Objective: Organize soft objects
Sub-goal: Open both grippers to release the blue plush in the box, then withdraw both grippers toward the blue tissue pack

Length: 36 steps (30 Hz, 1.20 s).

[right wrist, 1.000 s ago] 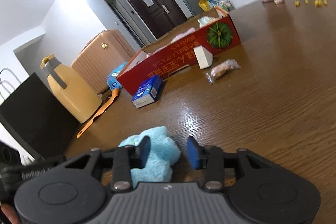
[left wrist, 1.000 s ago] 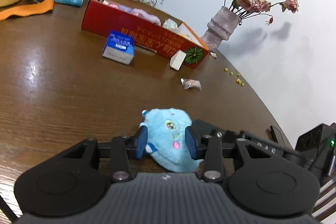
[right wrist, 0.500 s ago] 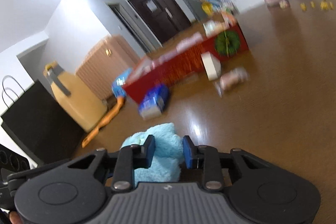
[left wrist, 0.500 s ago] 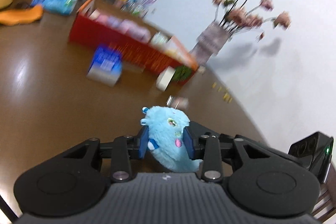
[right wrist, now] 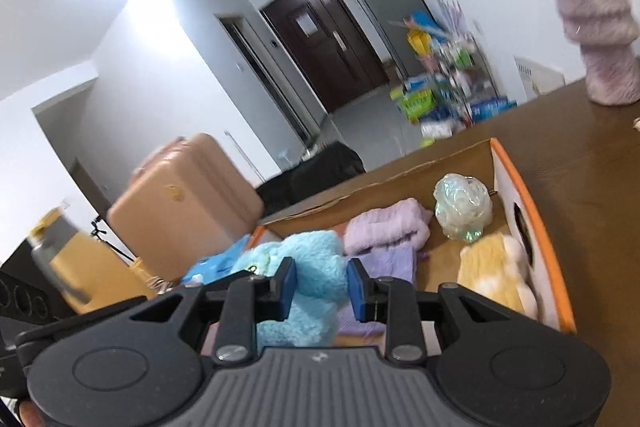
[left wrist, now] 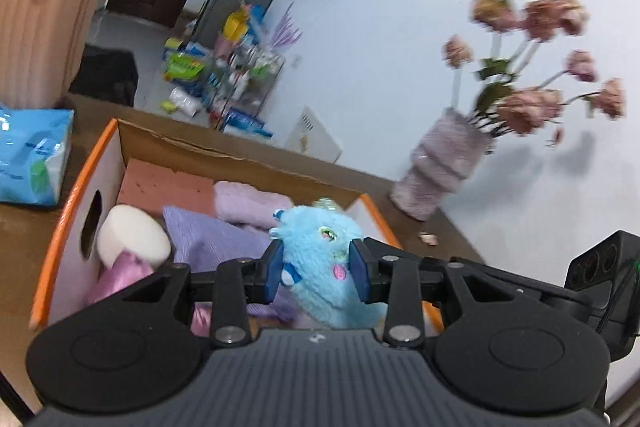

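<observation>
Two hand-held grippers are grasping one blue plush toy [left wrist: 320, 259] together, over the open cardboard box [left wrist: 86, 187] on the brown desk [right wrist: 580, 163]. The left hand-held gripper [left wrist: 316, 269] is pressing the toy's face between its blue pads, and the right hand-held gripper [right wrist: 320, 289] is clamping its fluffy back. Inside the box are lying purple cloths [right wrist: 384, 231], a white round sponge [left wrist: 134, 237], a yellow plush [right wrist: 496, 275] and a shiny plastic ball [right wrist: 462, 207]
</observation>
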Each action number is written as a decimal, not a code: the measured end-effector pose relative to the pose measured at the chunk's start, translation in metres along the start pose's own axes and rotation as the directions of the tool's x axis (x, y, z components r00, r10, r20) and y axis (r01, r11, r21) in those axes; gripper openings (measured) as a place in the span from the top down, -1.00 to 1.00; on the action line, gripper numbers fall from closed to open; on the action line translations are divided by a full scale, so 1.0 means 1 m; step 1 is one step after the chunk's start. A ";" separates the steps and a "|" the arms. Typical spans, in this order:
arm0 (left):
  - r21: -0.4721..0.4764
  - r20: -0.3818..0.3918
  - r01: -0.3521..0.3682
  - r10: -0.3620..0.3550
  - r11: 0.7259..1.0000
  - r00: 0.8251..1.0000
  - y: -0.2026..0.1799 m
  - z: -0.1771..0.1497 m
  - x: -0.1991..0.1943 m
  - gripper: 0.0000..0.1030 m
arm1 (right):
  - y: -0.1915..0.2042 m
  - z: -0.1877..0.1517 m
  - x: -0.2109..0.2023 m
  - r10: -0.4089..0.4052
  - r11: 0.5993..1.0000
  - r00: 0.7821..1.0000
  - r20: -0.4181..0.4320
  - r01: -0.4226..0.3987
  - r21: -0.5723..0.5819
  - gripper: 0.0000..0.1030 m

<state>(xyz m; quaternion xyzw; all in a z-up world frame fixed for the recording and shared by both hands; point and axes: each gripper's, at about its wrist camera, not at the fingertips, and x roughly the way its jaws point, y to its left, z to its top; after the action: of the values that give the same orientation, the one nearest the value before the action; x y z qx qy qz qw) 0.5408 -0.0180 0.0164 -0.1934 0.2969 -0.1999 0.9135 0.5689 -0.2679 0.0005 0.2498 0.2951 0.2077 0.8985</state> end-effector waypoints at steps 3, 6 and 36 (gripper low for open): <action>0.000 -0.032 -0.039 0.039 0.999 0.999 0.010 0.002 0.024 0.32 | -0.013 0.008 0.030 -0.019 1.000 0.999 -0.044 0.020 0.014 0.47; -0.026 -0.061 -0.052 0.050 0.998 0.997 0.016 0.008 0.046 0.32 | -0.016 0.007 0.043 -0.070 0.997 0.997 -0.033 0.069 -0.036 0.47; 0.370 0.201 -0.399 0.347 0.839 0.916 -0.061 -0.075 -0.099 -0.60 | 0.054 -0.035 -0.127 -0.241 0.848 0.954 0.178 0.297 -0.440 -0.19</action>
<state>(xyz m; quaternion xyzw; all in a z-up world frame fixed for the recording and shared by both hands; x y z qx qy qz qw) 0.4058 -0.0400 0.0352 0.0483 0.2227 -0.0623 0.9717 0.4410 -0.2802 0.0610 -0.0034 0.2165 0.1290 0.9677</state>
